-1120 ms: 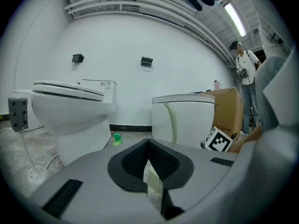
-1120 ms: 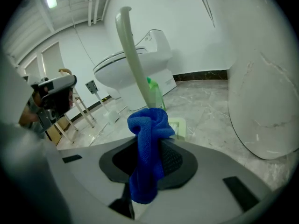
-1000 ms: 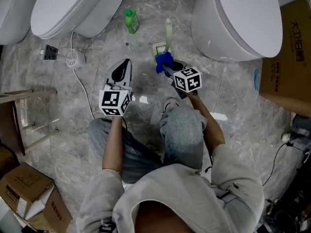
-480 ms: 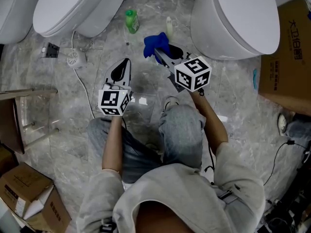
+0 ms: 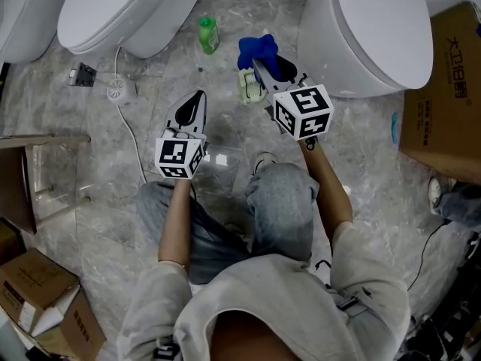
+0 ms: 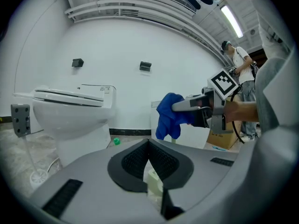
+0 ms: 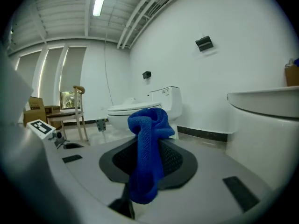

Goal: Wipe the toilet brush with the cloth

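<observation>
my right gripper jaws pinch the blue cloth just above the toilet brush. left gripper jaws together, empty, left of the brush. wipe looks about to start; next i'd lower the cloth onto the brush.

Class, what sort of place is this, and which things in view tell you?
Probably a bathroom-fixture workshop or storeroom, not a home bathroom: several white toilets stand close together on a marble-patterned floor, with cardboard boxes beside them.
</observation>
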`<state>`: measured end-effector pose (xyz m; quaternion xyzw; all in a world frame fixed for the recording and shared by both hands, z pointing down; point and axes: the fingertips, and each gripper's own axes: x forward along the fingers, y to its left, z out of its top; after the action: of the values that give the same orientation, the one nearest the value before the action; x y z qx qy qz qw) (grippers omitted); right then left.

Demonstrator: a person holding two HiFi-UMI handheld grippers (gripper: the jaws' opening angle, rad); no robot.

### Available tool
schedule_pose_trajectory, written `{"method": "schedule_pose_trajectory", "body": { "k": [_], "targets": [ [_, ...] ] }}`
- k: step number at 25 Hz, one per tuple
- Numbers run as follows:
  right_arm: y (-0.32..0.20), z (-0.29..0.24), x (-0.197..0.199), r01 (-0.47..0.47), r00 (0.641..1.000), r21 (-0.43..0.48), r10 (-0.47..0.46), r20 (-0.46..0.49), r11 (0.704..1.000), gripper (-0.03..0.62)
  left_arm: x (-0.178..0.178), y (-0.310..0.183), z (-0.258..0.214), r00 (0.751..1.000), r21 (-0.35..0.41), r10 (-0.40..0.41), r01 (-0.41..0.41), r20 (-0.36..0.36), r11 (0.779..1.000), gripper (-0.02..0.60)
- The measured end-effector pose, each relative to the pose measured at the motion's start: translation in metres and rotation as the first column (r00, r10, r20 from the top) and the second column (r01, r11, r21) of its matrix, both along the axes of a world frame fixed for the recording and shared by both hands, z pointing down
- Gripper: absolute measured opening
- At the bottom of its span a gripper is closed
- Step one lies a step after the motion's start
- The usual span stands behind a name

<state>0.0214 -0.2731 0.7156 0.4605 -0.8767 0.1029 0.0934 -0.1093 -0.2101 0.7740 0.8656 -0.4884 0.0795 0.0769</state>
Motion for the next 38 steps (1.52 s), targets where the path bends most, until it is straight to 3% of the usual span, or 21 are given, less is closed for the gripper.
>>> {"method": "schedule_pose_trajectory", "body": {
  "k": [3, 9, 24, 38],
  "targets": [
    [0.005, 0.028, 0.0, 0.004, 1.0, -0.04, -0.005, -0.021, 0.999, 0.105, -0.001, 0.0, 0.002, 1.0, -0.005, -0.001, 0.001, 0.004, 1.0, 0.018],
    [0.012, 0.089, 0.008, -0.014, 0.999, -0.18, 0.02, 0.032, 0.984, 0.106, -0.003, -0.001, 0.005, 1.0, -0.012, -0.005, 0.005, 0.009, 1.0, 0.018],
    [0.027, 0.222, 0.022, -0.046, 0.999, -0.411, 0.042, -0.019, 0.911, 0.106, -0.007, -0.001, 0.013, 0.999, -0.031, -0.009, 0.01, 0.032, 0.999, 0.018],
    [0.024, 0.269, 0.067, -0.14, 0.99, -0.458, 0.112, -0.088, 0.878, 0.106, -0.001, -0.012, 0.04, 1.0, -0.092, -0.005, 0.007, 0.026, 0.996, 0.018]
  ]
}}
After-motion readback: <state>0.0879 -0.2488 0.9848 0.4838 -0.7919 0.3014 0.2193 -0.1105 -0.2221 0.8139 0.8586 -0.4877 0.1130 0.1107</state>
